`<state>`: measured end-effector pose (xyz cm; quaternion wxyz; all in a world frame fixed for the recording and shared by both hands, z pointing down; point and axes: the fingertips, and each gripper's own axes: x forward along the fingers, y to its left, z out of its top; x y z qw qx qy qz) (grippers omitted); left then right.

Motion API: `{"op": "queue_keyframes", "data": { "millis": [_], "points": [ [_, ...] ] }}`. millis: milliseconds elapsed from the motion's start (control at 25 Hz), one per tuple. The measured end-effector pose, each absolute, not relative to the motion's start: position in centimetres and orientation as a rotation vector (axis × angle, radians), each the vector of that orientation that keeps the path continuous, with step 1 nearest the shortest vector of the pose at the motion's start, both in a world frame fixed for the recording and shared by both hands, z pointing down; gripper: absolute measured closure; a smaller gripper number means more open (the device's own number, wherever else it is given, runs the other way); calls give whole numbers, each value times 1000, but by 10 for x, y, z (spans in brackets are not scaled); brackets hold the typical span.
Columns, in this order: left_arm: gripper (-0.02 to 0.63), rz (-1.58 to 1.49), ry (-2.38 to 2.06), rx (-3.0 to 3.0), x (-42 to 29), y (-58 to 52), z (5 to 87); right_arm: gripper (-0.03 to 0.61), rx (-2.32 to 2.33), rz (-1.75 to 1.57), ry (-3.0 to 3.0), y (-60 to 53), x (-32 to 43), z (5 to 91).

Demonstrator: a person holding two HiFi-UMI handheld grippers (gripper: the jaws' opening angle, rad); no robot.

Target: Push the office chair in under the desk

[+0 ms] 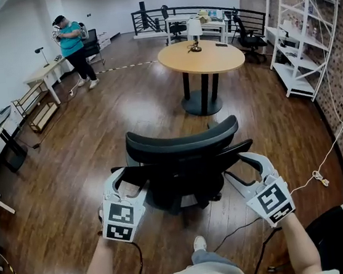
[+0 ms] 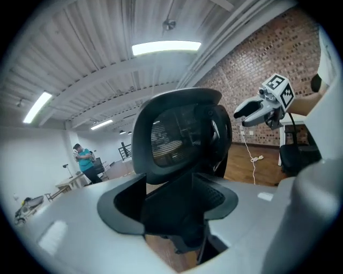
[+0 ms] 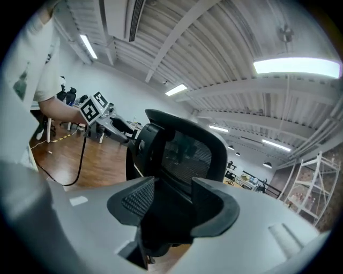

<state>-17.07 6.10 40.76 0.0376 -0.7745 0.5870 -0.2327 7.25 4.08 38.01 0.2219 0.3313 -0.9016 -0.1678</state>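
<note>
A black office chair [image 1: 183, 156] stands on the wooden floor just in front of me, its mesh backrest [image 2: 179, 134] towards me. Farther off, beyond the chair, is a round wooden desk [image 1: 201, 57] on a dark pedestal, with a small lamp on it. My left gripper [image 1: 127, 177] is at the chair's left side and my right gripper [image 1: 244, 163] at its right side. Each is open, with a dark part of the chair's frame between its pads [image 2: 115, 208] [image 3: 217, 208]. Whether any pad touches the chair I cannot tell.
A person in a teal shirt [image 1: 73, 46] stands far left beside a white side desk [image 1: 43, 74]. White shelving [image 1: 299, 37] lines the brick wall at right. A cable [image 1: 316, 177] trails over the floor at right, and a dark object [image 1: 338, 230] sits bottom right.
</note>
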Motion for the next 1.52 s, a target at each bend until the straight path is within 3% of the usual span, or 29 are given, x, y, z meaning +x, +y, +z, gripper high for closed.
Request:
{"op": "queue_keyframes", "data": {
  "millis": [280, 560, 880, 1520],
  "points": [
    [307, -992, 1693, -2335, -193, 38, 439, 335, 793, -526, -2378, -3, 77, 403],
    [230, -1149, 1586, -2397, -197, 20, 455, 273, 639, -522, -2177, -46, 97, 440],
    [244, -1385, 1453, -2276, -203, 16, 477, 273, 588, -514, -2120, -65, 95, 465],
    [278, -1378, 1434, -2260, -206, -44, 475, 272, 636, -541, -2133, -115, 95, 462]
  ]
}}
